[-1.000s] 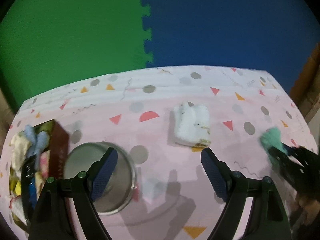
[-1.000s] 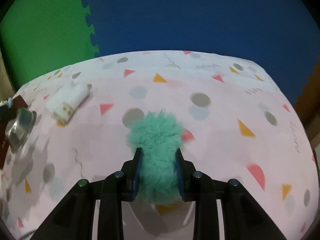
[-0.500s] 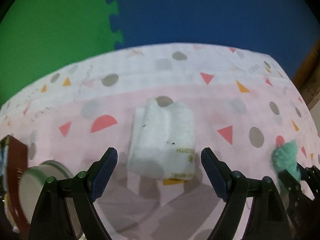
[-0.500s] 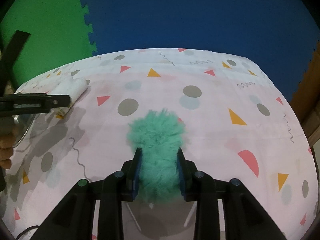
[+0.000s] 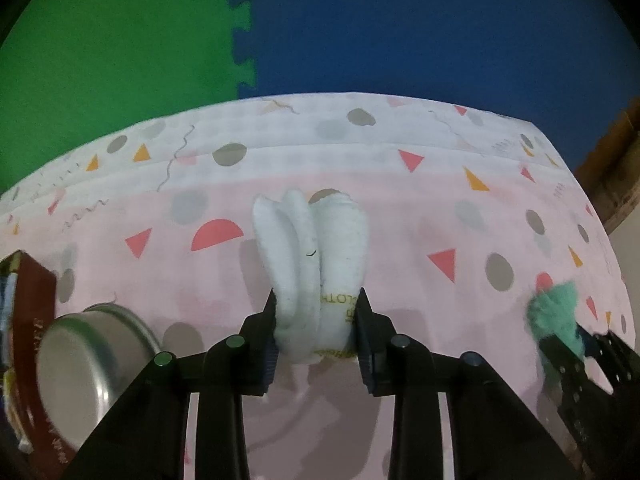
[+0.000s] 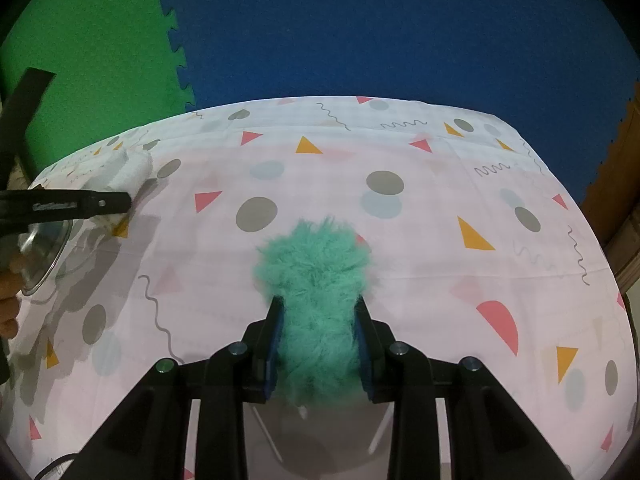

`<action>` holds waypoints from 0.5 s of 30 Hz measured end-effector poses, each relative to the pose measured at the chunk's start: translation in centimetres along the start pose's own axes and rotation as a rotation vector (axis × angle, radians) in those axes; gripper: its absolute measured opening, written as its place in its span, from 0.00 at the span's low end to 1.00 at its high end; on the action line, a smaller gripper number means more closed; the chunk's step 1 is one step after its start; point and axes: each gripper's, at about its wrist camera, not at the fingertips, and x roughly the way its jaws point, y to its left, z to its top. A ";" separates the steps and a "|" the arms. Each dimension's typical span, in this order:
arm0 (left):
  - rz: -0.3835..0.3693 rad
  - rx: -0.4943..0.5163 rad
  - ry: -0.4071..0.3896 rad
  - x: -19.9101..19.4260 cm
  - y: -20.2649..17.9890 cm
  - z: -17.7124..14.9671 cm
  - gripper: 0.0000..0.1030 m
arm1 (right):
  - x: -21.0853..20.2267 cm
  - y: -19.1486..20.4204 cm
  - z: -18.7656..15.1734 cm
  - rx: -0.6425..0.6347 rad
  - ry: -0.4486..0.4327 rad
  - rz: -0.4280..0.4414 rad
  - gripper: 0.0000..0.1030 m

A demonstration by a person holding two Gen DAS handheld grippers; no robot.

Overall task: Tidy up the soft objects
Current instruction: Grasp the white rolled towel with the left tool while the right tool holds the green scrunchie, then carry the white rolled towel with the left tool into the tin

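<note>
White folded socks [image 5: 316, 264] lie on the table [image 5: 400, 216], and the left gripper [image 5: 316, 336] jaws have just closed on them. Right gripper [image 6: 318, 344] jaws clamp a green fluffy ball [image 6: 316, 280].

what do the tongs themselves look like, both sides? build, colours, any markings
Both look the same build. Left tongs and right tongs: matte black angular linkage arms with small round silver-grey pivot bolts, ending in two flat fingers faced with dark blue ribbed pads. In the right wrist view the left tongs' finger shows a slot and a hole. No cables or sleeves visible.
</note>
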 end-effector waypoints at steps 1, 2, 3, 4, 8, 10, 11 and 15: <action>0.002 0.010 -0.007 -0.7 -0.2 -0.3 0.29 | 0.0 0.0 0.0 0.000 0.000 0.000 0.31; 0.001 0.014 -0.013 -1.0 -0.3 -0.5 0.29 | 0.0 0.0 0.0 0.000 0.000 0.000 0.31; 0.003 0.021 -0.019 -1.5 -0.6 -0.7 0.29 | 0.0 0.0 0.0 0.000 0.000 -0.001 0.31; 0.012 0.026 -0.023 -2.1 -0.7 -1.1 0.29 | 0.0 0.0 0.0 -0.001 0.000 0.000 0.31; 0.016 0.023 -0.032 -3.8 -1.0 -1.9 0.29 | 0.0 0.0 0.0 0.001 -0.001 0.002 0.32; 0.009 0.009 -0.034 -4.7 -1.0 -2.4 0.29 | 0.0 0.0 0.0 0.001 -0.001 0.002 0.32; 0.006 0.003 -0.034 -5.2 -0.9 -2.6 0.29 | 0.0 0.0 0.0 0.001 -0.001 0.002 0.32; 0.011 -0.005 -0.040 -6.9 -0.8 -3.4 0.29 | 0.0 0.0 0.0 0.002 -0.001 0.003 0.32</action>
